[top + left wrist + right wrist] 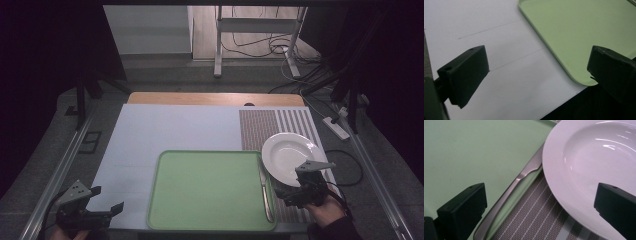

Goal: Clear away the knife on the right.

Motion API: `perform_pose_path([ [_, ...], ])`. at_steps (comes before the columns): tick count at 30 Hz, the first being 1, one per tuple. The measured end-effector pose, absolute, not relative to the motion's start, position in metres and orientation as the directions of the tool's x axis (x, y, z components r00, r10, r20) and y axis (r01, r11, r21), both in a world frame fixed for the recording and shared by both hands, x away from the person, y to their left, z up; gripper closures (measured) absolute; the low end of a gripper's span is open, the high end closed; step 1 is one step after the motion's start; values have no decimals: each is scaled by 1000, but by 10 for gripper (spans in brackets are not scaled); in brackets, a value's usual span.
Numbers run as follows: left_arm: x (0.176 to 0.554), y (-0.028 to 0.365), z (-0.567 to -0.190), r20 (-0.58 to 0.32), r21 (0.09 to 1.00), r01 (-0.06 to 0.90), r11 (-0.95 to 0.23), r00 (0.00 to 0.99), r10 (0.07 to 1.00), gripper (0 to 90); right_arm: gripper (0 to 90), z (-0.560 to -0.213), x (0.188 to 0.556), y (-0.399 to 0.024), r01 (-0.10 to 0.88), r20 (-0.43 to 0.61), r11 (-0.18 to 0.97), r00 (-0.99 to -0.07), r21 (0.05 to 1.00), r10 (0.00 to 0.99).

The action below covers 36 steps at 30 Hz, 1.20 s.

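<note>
Fingers wide open and empty on both: your left gripper (102, 205) idles at the near-left counter (150, 135) edge. Your right gripper (539, 207) straddles the plate (289, 155) rim, likely lining up a grab. Knife (511, 188) lies along the green tray (210, 187) right edge, plate overlapping it.

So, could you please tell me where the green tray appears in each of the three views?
High view: green tray at bottom centre.
Left gripper view: upper right.
Right gripper view: upper left.
Shared landmark: the knife on its right rim, beside the white plate.
</note>
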<state>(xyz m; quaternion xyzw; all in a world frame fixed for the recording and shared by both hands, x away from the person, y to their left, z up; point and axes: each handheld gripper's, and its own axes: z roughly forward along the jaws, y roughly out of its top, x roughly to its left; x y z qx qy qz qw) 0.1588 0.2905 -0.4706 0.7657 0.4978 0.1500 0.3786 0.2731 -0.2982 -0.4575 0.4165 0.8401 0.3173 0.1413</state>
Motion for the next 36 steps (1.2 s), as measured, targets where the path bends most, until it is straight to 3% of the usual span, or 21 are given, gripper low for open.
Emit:
perform_pose_path([
  [11,159,290,-471,-148,729,650,-217,458,876,36,0,-450,261,-313,599,46,390,-583,699,812],
  [36,159,291,-471,-151,728,651,-213,456,877,36,0,-447,247,-331,636,27,376,-530,673,848],
])
